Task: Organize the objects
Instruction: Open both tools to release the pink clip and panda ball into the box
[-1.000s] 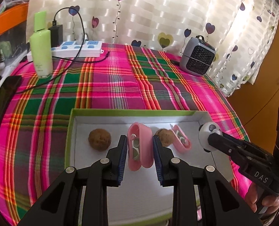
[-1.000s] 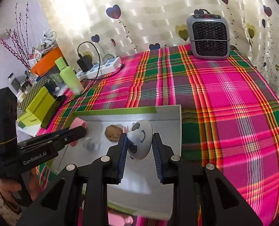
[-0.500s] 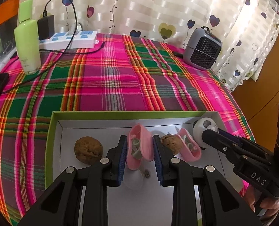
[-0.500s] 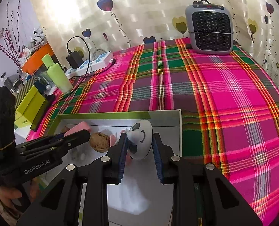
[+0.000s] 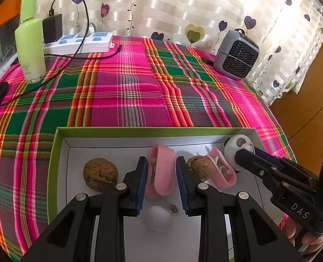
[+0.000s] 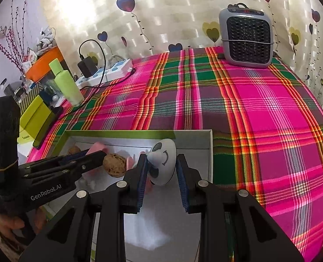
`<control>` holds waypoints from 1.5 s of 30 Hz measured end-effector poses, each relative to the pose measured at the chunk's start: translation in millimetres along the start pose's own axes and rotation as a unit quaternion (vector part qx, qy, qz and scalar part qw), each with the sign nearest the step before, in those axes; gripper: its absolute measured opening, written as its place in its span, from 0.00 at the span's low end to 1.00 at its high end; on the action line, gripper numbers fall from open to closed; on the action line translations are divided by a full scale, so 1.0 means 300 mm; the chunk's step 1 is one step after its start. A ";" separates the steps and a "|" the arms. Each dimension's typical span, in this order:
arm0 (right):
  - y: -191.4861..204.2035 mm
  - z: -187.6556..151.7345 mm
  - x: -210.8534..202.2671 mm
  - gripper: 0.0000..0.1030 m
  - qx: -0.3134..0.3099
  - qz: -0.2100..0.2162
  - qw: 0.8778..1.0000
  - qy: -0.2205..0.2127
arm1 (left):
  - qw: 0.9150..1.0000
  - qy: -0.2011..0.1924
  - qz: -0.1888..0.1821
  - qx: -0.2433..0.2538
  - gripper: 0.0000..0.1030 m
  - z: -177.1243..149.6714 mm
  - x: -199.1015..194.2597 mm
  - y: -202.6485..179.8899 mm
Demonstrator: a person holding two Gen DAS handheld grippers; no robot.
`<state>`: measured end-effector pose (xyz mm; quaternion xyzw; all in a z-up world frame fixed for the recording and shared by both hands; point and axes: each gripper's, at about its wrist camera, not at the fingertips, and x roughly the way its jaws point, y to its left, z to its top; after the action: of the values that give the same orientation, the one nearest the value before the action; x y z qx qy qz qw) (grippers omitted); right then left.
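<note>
On the tabletop, covered by a pink, green and red plaid cloth (image 5: 139,87), a shallow green-rimmed cardboard box with a white floor (image 5: 58,152) sits near the front edge. Going from left to right inside it in the left wrist view: a brown wrinkled walnut (image 5: 100,174) lies alone on the box floor. Just beside it, the left hand-held gripper (image 5: 161,176) pinches an open pink plastic oval case (image 5: 161,172) between its blue pads, holding it on edge. Below that case a small white egg-shaped piece (image 5: 159,218) and a tiny metal stud (image 5: 173,207) rest on the floor. Next comes a second brown walnut (image 5: 200,166), touching a second pink oval case (image 5: 222,172) that lies tilted. At the box's right end, the right hand-held gripper (image 6: 161,170) is clamped on a white rounded panda-faced toy (image 6: 164,161), over the right-hand part of the box. Well behind, a pale green bottle (image 5: 30,43), a white power strip (image 5: 80,43) and a grey fan heater (image 5: 236,57) stand along the curtain.
</note>
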<state>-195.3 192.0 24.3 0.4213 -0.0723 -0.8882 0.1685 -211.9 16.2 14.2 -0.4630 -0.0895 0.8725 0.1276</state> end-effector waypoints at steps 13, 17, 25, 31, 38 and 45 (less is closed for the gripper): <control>0.009 0.002 0.004 0.31 -0.004 -0.006 1.000 0.001 | 1.000 0.000 0.002 -0.003 0.33 0.003 -0.001 0.005; 0.010 0.003 0.002 0.35 -0.004 -0.009 1.000 -0.004 | 1.000 -0.001 0.002 -0.005 0.34 0.004 -0.002 0.010; 0.006 0.000 -0.005 0.36 0.002 -0.011 1.000 -0.007 | 1.000 -0.002 0.000 -0.007 0.36 0.001 -0.009 0.016; -0.003 -0.005 -0.025 0.38 0.017 -0.006 1.000 -0.012 | 1.000 -0.012 -0.003 -0.007 0.38 -0.001 -0.047 0.011; 0.008 -0.017 -0.064 0.41 0.015 -0.007 1.000 -0.020 | 1.000 -0.021 -0.001 -0.009 0.40 -0.017 -0.089 0.005; 0.034 -0.040 -0.110 0.41 0.009 -0.003 1.000 -0.028 | 1.000 -0.029 0.000 -0.010 0.41 -0.045 -0.141 0.000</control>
<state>-164.0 194.5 43.3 0.3983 -0.0839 -0.8993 0.1598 -177.9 3.8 39.9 -0.4389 -0.1018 0.8846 0.1202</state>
